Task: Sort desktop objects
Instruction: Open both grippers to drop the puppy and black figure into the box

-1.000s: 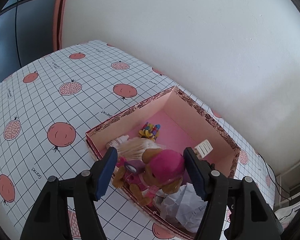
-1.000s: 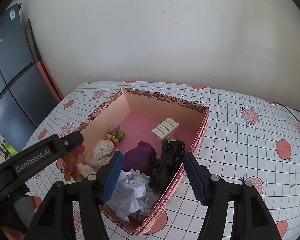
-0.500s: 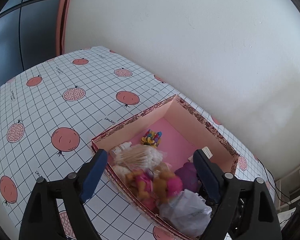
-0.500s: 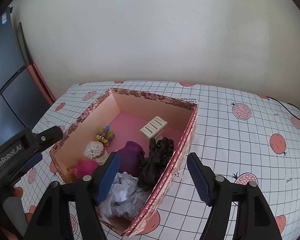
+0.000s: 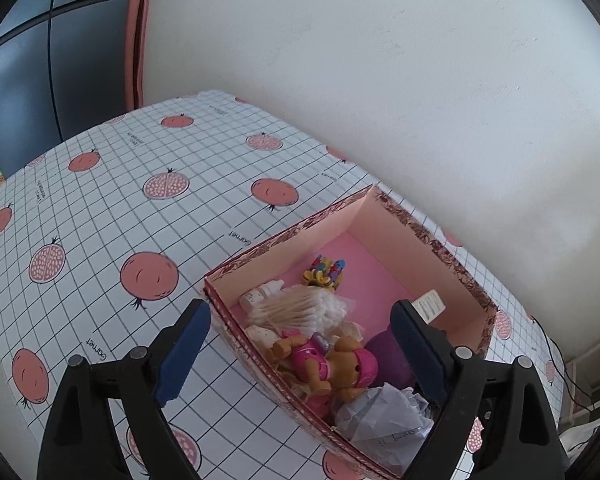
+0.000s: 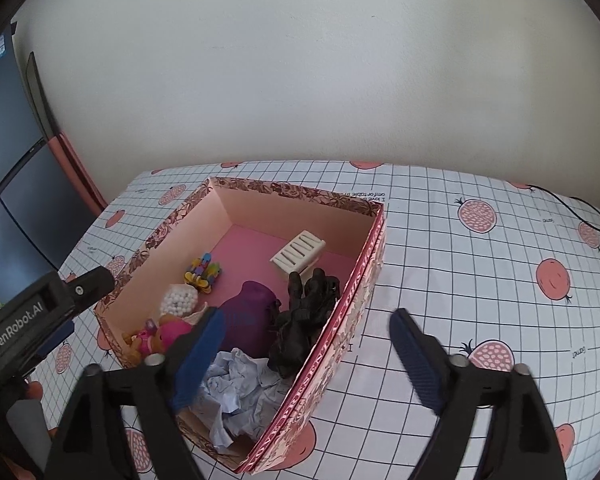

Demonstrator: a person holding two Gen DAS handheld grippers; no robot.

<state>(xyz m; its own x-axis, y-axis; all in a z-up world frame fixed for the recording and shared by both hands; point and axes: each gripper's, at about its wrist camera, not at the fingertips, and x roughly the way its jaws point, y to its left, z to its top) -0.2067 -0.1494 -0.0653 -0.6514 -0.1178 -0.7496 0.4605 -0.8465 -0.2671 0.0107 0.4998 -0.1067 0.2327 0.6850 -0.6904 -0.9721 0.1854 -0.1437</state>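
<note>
A pink box with a floral rim point(image 5: 440, 248) point(image 6: 296, 192) stands on the table. In it lie a pink toy dog point(image 5: 332, 364) point(image 6: 156, 338), a cotton swab bundle point(image 5: 300, 308), a small dropper bottle point(image 5: 260, 292), a colourful clip toy point(image 5: 326, 272) point(image 6: 204, 270), a purple pouch point(image 6: 248, 320), a black toy point(image 6: 308, 312), a white comb-like piece point(image 6: 298, 252) and crumpled paper point(image 5: 384, 416) point(image 6: 236, 392). My left gripper point(image 5: 300, 352) is open and empty above the box's near end. My right gripper point(image 6: 308, 360) is open and empty above the box's near right wall.
The table wears a white grid cloth with pomegranate prints point(image 5: 140, 208) point(image 6: 500, 280). A white wall point(image 6: 300, 80) runs behind it. A dark glass panel point(image 5: 40, 80) stands at the left. A cable point(image 6: 580, 216) trails at the far right.
My left gripper opened, let the pink toy dog drop into the box, then drew back. My right gripper also drew back and up a little.
</note>
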